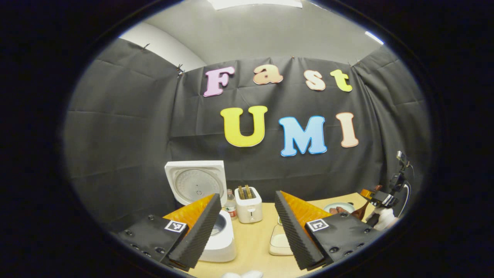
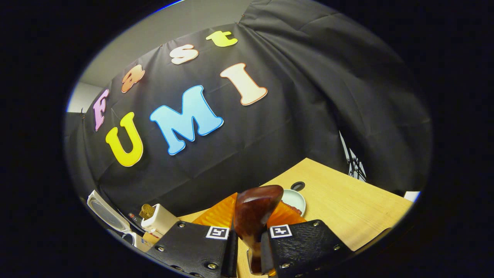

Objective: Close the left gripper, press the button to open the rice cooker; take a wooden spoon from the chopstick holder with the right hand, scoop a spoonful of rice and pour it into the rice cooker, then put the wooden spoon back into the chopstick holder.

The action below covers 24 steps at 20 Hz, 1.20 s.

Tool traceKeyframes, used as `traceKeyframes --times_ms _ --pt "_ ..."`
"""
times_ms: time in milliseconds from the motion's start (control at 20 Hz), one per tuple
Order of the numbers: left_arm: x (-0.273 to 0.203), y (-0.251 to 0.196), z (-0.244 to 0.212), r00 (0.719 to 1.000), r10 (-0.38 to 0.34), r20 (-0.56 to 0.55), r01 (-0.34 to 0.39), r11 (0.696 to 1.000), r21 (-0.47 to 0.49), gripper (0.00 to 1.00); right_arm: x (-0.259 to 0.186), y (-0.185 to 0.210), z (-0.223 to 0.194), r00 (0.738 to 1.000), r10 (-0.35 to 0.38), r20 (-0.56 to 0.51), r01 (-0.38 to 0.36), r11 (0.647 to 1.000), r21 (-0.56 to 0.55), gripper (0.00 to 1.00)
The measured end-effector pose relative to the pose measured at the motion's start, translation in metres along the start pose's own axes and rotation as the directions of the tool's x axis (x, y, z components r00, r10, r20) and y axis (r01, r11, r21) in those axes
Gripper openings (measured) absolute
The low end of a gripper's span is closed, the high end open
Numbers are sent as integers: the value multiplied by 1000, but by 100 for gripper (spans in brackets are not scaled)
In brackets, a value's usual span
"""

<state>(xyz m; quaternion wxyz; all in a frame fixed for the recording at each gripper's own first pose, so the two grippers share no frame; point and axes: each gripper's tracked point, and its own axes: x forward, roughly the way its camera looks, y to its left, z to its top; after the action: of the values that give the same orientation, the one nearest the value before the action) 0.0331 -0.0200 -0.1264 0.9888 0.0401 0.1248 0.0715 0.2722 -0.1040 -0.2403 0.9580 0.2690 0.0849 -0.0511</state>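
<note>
The white rice cooker stands at the left of the table with its lid raised upright. My left gripper is open, with nothing between its fingers, and its left finger covers part of the cooker. A clear tray of rice lies just right of the cooker. My right gripper is shut on the handle of a dark wooden spoon, whose bowl sticks up past the fingertips. In the left gripper view that right gripper is at the far right, held in a gloved hand, with the spoon.
A white toaster and a small bottle stand at the back by the cooker. A pale plate with food sits beyond the spoon, near a round hole in the wooden table. The toaster and cooker lid lie far left.
</note>
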Motion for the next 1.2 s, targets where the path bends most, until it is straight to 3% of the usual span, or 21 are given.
traceKeyframes --times_ms 500,750,800,850,1000,1050,1100,1200 --pt "-1 -2 -12 1000 12 -19 -11 1000 25 96 8 -34 -69 995 -44 -94 42 999 -20 24" --pt "-1 -3 -13 1000 1 -22 -1 1000 29 96 2 -49 -66 991 -93 -93 91 996 -26 24" --pt "-2 -2 -12 1000 0 -20 0 1000 27 96 0 -56 -64 988 -121 -94 117 992 -46 20" --pt "-1 -2 -9 1000 -3 -16 3 1000 25 97 -3 -60 -64 985 -143 -93 137 988 -70 33" --pt "-2 2 -3 1000 -6 -1 6 1000 23 96 -16 -64 -50 984 -166 -63 154 974 -164 55" --pt "-2 4 -3 1000 -9 0 9 1000 20 96 -21 -65 -42 984 -176 -41 165 968 -192 89" --pt "-3 5 -1 1000 -11 2 11 1000 16 97 -28 -63 -30 984 -175 -16 168 962 -215 100" --pt "-4 8 1 1000 -17 9 17 1000 14 97 -44 -54 -9 985 -170 28 172 949 -264 98"
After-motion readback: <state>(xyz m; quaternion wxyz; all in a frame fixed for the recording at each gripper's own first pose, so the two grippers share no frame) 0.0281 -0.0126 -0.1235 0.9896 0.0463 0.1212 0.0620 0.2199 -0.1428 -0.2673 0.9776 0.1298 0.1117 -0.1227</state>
